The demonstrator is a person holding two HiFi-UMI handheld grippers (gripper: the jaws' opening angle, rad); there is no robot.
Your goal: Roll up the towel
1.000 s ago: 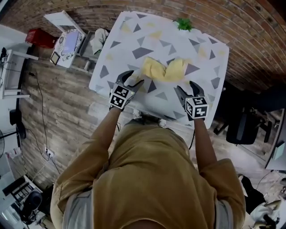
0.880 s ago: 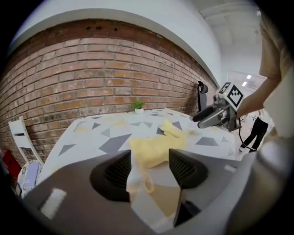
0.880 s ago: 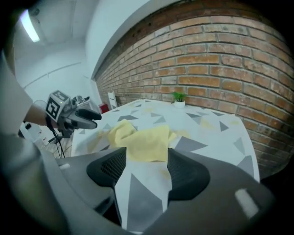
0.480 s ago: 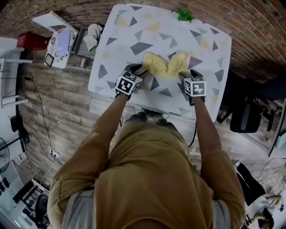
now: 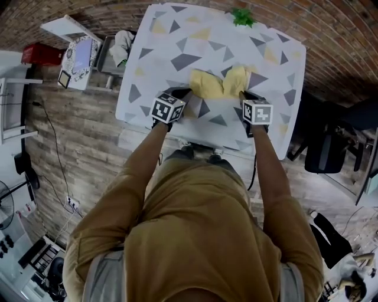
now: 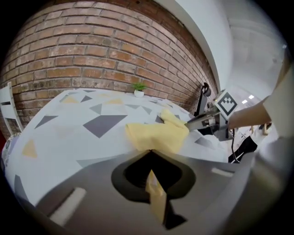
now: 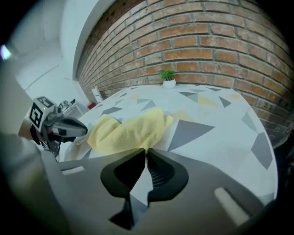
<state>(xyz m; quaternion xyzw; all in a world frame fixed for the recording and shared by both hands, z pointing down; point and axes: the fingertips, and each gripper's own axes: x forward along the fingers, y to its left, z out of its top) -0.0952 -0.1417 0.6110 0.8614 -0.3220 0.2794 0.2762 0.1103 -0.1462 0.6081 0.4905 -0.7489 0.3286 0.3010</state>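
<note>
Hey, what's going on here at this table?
A person stands at the table with tongs in each hand. The left tongs and right tongs have just closed on the near edge of a yellow towel, one at each end. The towel lies bunched up, not yet rolled.

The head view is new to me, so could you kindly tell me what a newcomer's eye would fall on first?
A crumpled yellow towel lies in the middle of the table, whose white top is strewn with grey and yellow triangles. The left gripper and right gripper have just closed their jaws on its two near corners, one at each side. A small green plant stands at the far edge, by the brick wall.
</note>
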